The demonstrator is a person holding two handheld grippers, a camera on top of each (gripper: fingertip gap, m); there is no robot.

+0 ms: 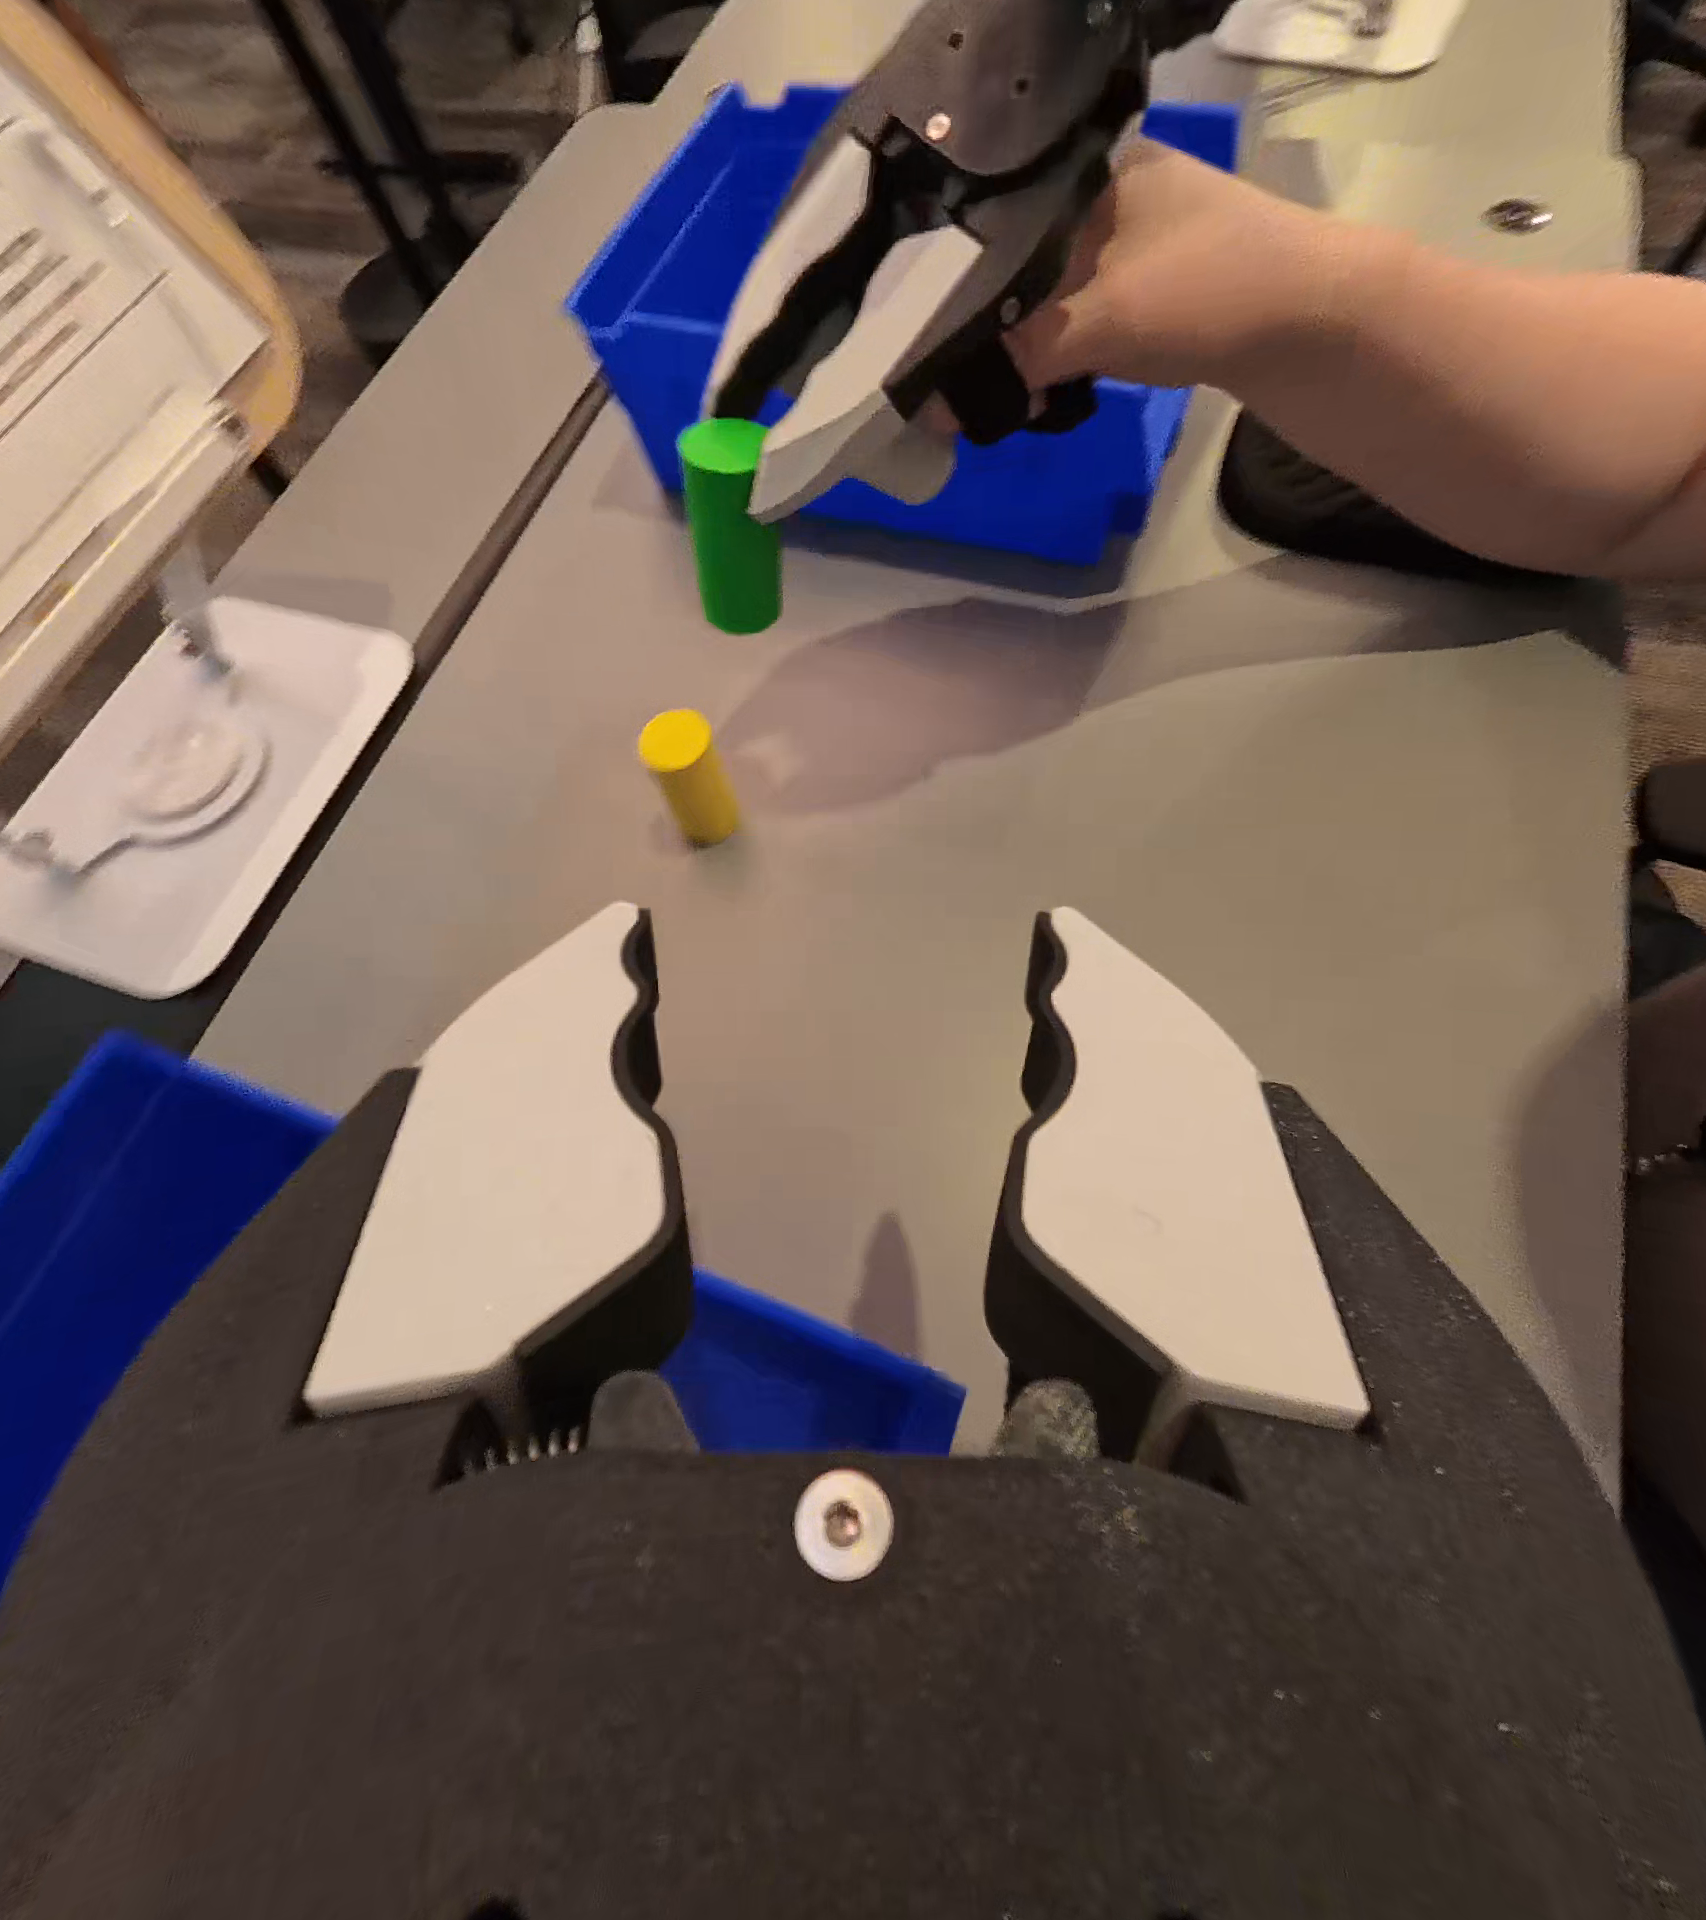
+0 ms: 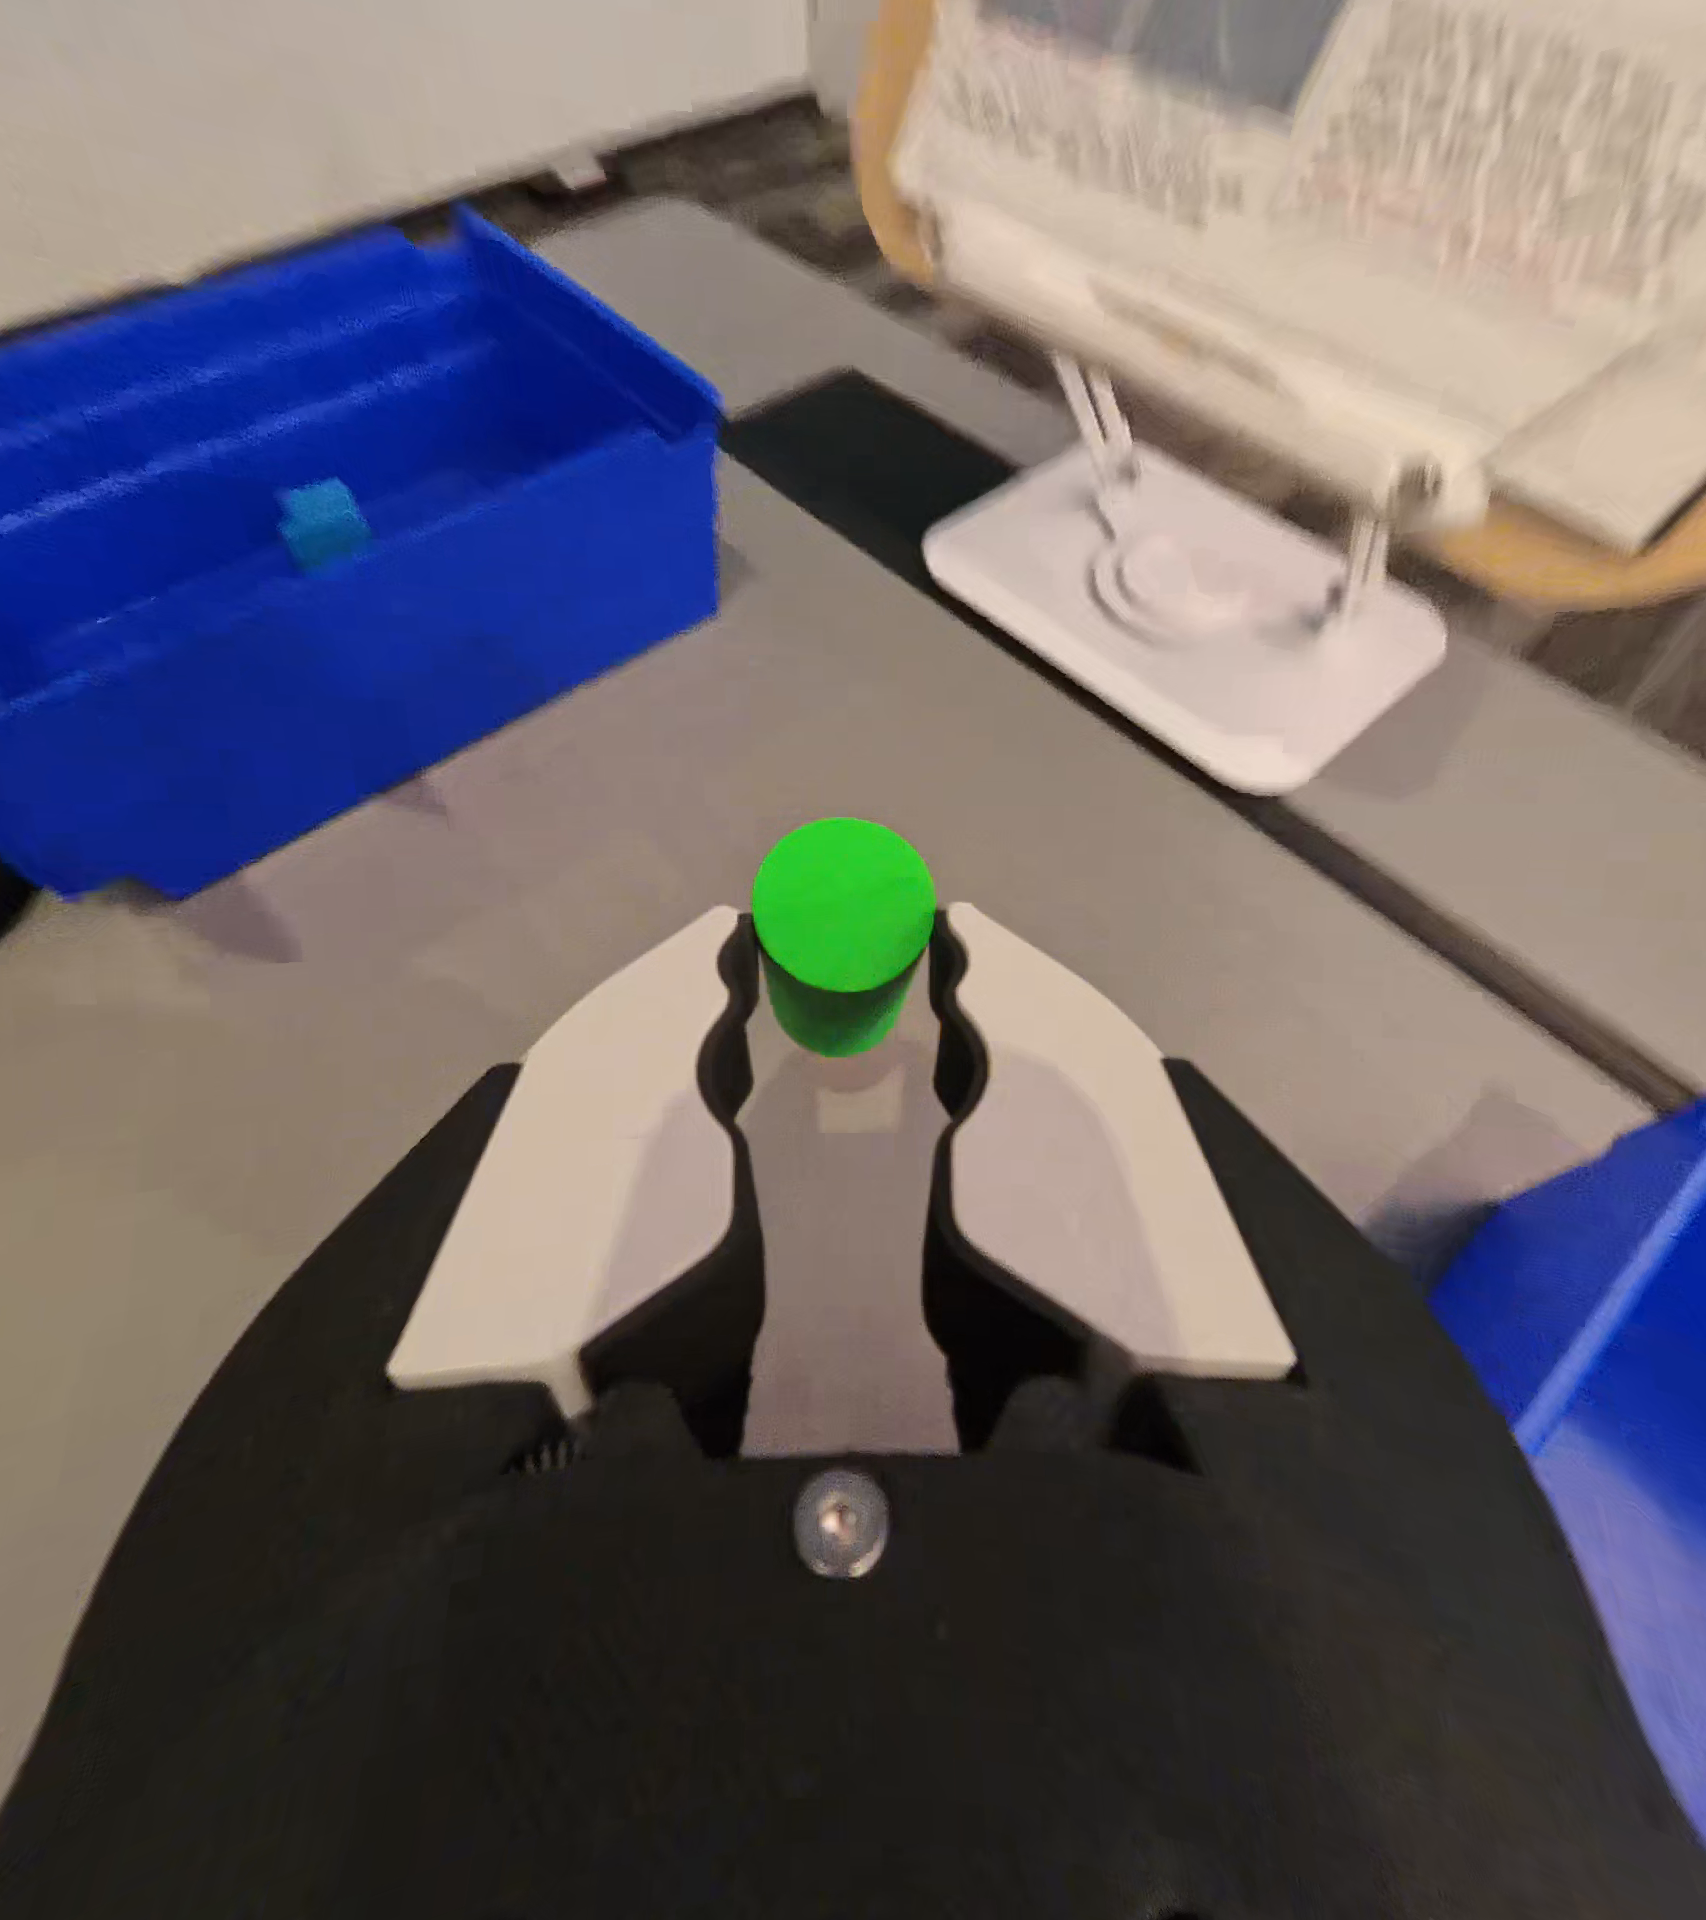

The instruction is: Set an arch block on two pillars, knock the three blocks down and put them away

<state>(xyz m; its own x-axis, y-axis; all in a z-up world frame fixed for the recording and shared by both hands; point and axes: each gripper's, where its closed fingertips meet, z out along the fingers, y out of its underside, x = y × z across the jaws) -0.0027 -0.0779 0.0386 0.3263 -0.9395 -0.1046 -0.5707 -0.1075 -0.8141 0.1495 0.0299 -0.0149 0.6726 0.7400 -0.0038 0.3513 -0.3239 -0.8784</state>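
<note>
**Two pillars up, right tool at the green one**

Two cylinders stand upright on the grey tabletop point(image 1: 1140, 883), apart from each other: green pillar point(image 1: 730, 525) farther off, yellow pillar point(image 1: 689, 776) nearer the left tool point(image 1: 841, 951). Open bare surface lies between yellow pillar and left tool, and to the right of both pillars. Boundaries: far blue bin point(image 1: 984, 488) just behind the green pillar; near blue bin point(image 1: 49, 1247) under the left tool's left side; white stand base point(image 1: 205, 790) off the left edge on a neighbouring surface.

Right tool point(image 2: 841, 935): green pillar point(image 2: 841, 925) sits between its fingertips, jaws narrowed to roughly the pillar's width, tips flanking the top end. Contact cannot be told for sure; motion blur. From the left wrist view the right tool point(image 1: 750, 457) angles down onto the pillar's top.

Left tool: spread wide, holding nothing, hovering short of the yellow pillar.

A small teal block point(image 2: 321, 525) lies inside the bin point(image 2: 309, 665) seen across the tabletop in the right wrist view.
</note>
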